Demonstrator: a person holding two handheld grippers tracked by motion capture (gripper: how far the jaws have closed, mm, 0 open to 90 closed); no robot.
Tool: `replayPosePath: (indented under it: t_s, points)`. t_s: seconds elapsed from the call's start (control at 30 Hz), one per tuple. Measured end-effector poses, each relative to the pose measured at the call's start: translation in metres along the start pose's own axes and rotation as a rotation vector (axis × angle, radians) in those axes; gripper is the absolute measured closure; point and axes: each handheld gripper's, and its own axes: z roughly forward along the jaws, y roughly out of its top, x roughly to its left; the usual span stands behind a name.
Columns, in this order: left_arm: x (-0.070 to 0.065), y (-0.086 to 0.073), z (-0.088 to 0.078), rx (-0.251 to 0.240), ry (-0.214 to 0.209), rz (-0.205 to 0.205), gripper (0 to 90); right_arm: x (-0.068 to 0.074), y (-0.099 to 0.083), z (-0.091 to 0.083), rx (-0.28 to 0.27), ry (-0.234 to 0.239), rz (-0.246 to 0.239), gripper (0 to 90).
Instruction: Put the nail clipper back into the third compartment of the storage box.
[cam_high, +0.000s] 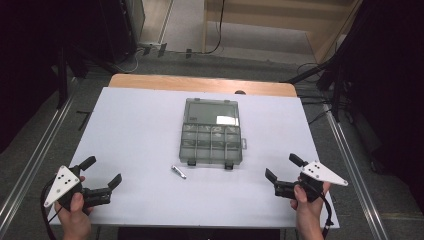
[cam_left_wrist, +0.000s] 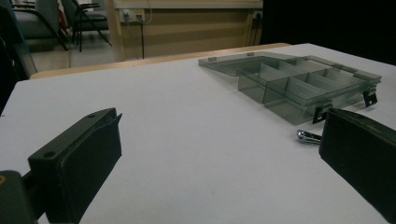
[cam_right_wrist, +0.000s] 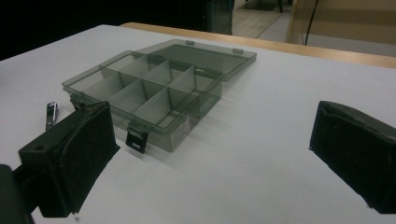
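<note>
No legible writing; open compartment box (cam_high: 211, 132) mid-table with nail clipper (cam_high: 178, 172) just beside its front-left, left gripper (cam_high: 102, 172) and right gripper (cam_high: 281, 167) both released, empty.

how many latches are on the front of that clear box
2, both hanging open on the box's near wall: left latch by the clipper-side corner, right latch near the other corner.

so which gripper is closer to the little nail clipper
The left gripper. The nail clipper lies on the white table off the near-left corner of the open compartment box, on the left gripper's side; the right gripper sits farther off.
</note>
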Motion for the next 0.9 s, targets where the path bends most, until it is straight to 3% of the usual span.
replayPosePath:
  t_s: [0.47, 0.63, 0.9]
  points:
    - [-0.002, 0.002, -0.002, -0.011, -0.003, -0.002, 0.0, 0.026, 0.025, 0.027, 0.026, 0.069, -0.057, 2.6]
    - [-0.002, 0.002, -0.003, -0.012, -0.004, -0.001, 0.0, 0.029, 0.033, 0.035, 0.032, 0.089, -0.054, 3.6]
    - [-0.003, 0.003, -0.003, -0.014, -0.005, 0.003, 0.0, 0.046, 0.042, 0.056, 0.058, 0.136, -0.081, 5.4]
